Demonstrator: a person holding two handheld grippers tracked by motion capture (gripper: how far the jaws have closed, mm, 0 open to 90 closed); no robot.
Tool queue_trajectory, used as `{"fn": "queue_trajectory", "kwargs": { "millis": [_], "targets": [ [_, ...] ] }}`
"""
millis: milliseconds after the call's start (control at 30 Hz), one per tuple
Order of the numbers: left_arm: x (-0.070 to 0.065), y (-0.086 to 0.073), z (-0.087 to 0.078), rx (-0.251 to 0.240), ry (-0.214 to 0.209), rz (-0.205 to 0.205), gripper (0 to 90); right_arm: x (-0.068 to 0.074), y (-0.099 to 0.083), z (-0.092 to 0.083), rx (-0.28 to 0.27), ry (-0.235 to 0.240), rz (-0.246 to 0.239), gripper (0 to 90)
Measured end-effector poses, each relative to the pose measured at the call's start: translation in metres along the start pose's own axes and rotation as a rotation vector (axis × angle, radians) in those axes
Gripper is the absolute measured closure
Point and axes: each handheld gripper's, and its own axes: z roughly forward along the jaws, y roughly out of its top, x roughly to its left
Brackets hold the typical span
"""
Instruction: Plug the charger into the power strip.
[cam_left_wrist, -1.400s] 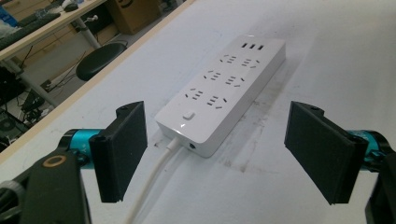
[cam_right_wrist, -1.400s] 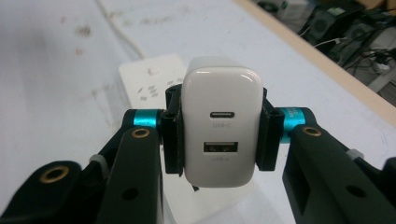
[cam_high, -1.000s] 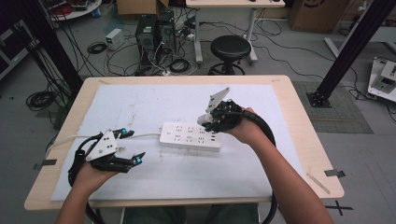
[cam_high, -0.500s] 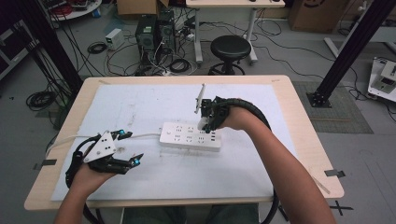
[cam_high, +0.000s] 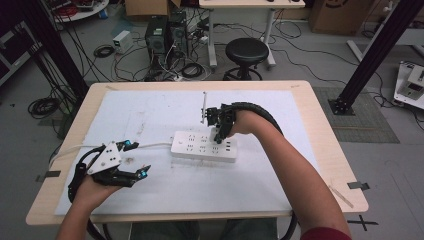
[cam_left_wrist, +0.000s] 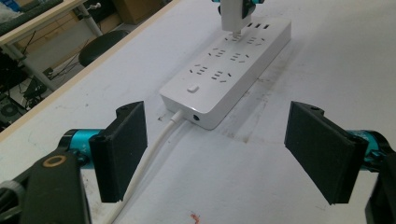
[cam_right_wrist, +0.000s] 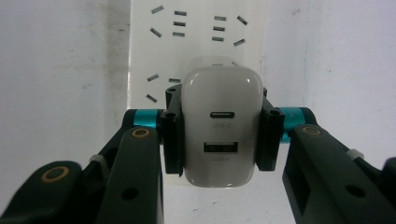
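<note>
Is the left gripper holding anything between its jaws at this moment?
No, the left gripper stands open, with bare table between its jaws.

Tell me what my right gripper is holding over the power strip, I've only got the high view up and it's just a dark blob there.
Observer: The right gripper is shut on a white charger; the right gripper view shows one pad on each side of it.
Operator: Which way is the charger facing?
Observer: Its port face, with an oval port above a rectangular one, faces that camera, so its other end points down at the power strip.
Operator: Is it plugged in?
Observer: The left gripper view shows its prongs meeting a socket at the strip's far end, with metal exposed, so it is not fully seated.
Operator: And my left gripper?
Observer: The left gripper is open with nothing between its pads.
</note>
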Motion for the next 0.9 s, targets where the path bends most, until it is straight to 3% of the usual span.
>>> {"fn": "queue_trajectory", "kwargs": {
  "millis": [400, 567, 600, 900],
  "targets": [
    [0.0, -0.003, 0.007, 0.003, -0.01, -0.007, 21.2, -0.003, 0.003, 0.007, 0.031, 0.02, 0.028, 63.2],
    [-0.002, -0.001, 0.011, 0.002, -0.013, -0.004, 21.2, -0.003, 0.013, 0.013, 0.086, 0.022, 0.026, 63.3],
    [-0.002, 0.0, 0.011, 0.0, -0.014, -0.002, 21.2, -0.004, 0.015, 0.017, 0.101, 0.034, 0.058, 63.3],
    [-0.003, 0.0, 0.012, 0.004, -0.012, 0.001, 21.2, -0.01, 0.01, 0.017, 0.075, 0.064, 0.065, 63.6]
  ]
}}
